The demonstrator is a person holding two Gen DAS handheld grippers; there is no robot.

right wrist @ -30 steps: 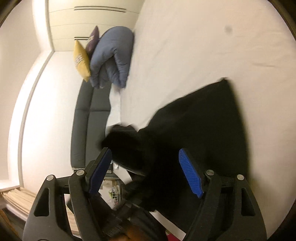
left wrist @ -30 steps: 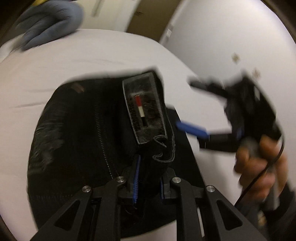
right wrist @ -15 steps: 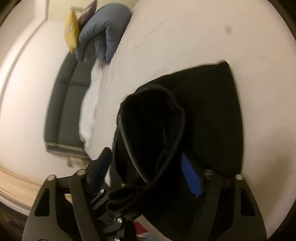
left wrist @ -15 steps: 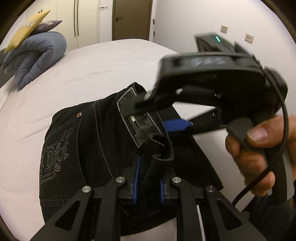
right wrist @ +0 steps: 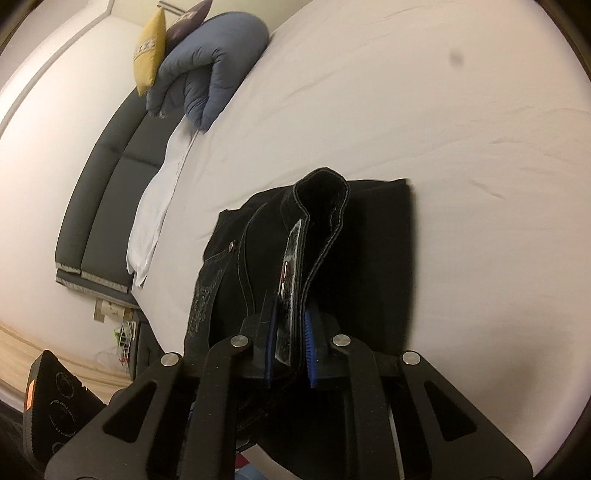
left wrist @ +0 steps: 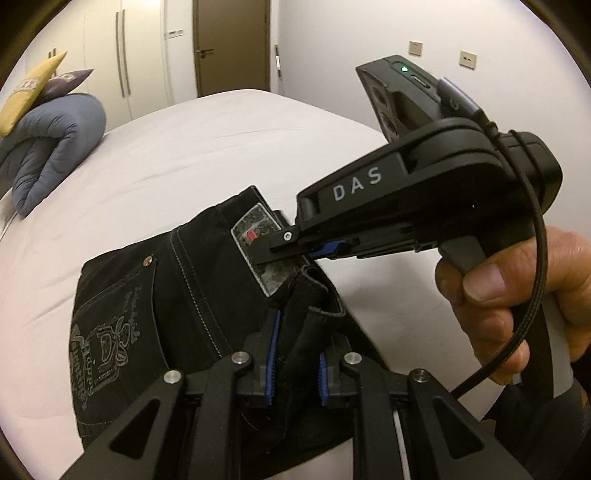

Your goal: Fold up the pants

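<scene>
Pants: we saw the black pants (left wrist: 155,295) lying folded on the white bed (left wrist: 221,147), their waistband end lifted off the sheet between our two grippers.
Waistband: it rose as a dark loop (right wrist: 321,206), with a grey patch label (left wrist: 255,236) showing on its inner face.
Pocket: an embroidered back pocket (left wrist: 103,343) and a small metal rivet (left wrist: 148,261) faced up on the part that lay flat.
Left gripper: we had the left gripper (left wrist: 295,363) clamped on a fold of the waistband, blue pads pressed against the cloth on both sides.
Right gripper: the right gripper (right wrist: 290,350) was closing its jaws, and the labelled waistband edge stood between its blue pads, which already pressed on it.
Right hand: our right hand (left wrist: 517,306) held the trigger handle, a black cable looping below it.
Bedding: a rolled blue duvet (right wrist: 210,74) sat at the head of the bed with a yellow cushion (right wrist: 149,55) and a purple cushion (right wrist: 188,16) behind it, well apart from the pants.
Room: we noted a brown door (left wrist: 232,44) and white wardrobes (left wrist: 122,62) beyond the bed.
</scene>
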